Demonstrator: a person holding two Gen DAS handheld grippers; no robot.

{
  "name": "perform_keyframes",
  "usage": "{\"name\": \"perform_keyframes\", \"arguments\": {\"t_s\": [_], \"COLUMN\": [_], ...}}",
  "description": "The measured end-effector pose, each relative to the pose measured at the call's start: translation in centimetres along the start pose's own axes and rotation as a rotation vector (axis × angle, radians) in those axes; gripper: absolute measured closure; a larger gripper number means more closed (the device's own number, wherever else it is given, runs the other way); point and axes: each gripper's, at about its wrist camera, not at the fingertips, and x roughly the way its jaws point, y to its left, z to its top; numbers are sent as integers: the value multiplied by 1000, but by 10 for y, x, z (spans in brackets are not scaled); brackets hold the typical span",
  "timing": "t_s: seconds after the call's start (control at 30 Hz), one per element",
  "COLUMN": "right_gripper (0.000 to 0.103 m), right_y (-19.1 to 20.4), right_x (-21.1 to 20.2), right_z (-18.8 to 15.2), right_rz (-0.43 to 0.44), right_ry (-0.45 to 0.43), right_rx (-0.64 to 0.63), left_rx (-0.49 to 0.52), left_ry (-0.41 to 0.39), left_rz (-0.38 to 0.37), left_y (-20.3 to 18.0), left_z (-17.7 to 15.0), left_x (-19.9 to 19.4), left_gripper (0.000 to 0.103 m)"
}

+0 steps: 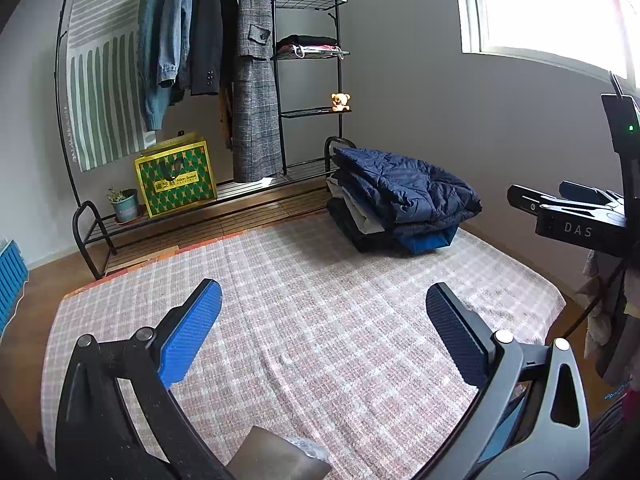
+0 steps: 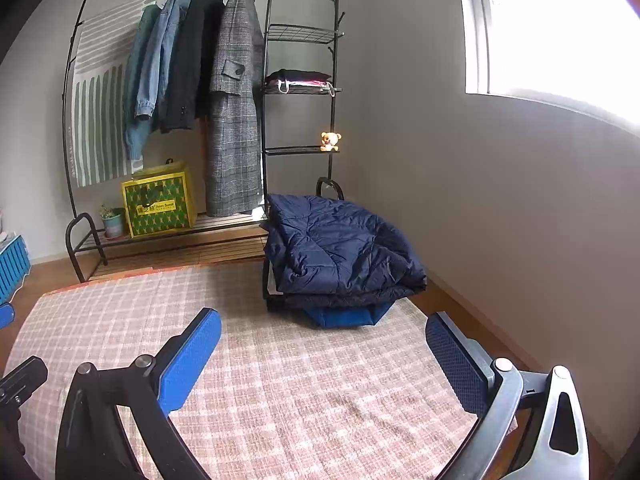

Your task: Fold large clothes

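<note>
The left gripper (image 1: 322,320) hung above the checked mat (image 1: 304,300), its blue-padded fingers (image 1: 192,336) spread wide with nothing between them. At the mat's far right corner sat a stack of folded clothes (image 1: 396,216), a navy quilted jacket (image 1: 404,184) on top. Behind the far edge stood a black clothes rack (image 1: 276,80) hung with coats.

Daylight floods from the overexposed window (image 1: 560,8) at upper right; sharp centres; fisheye-bent, dark-vignetted edges.
</note>
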Motion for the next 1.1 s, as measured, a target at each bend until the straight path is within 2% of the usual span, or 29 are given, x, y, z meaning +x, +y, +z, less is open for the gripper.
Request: {"name": "perform_keyframes", "arguments": {"t_s": [0.5, 1.1], "right_gripper": [0, 0], "right_y": [8, 15], "right_x": [3, 5], "right_z": [-3, -2], "right_rz": [-13, -18], "right_ry": [-4, -12], "right_rx": [-25, -49], "left_rx": [18, -1], "left_ry": [16, 29], "left_rz": [55, 43], "left_y": [3, 10], "left_z": [-8, -12], "left_x": [4, 4], "left_gripper": [0, 0]}}
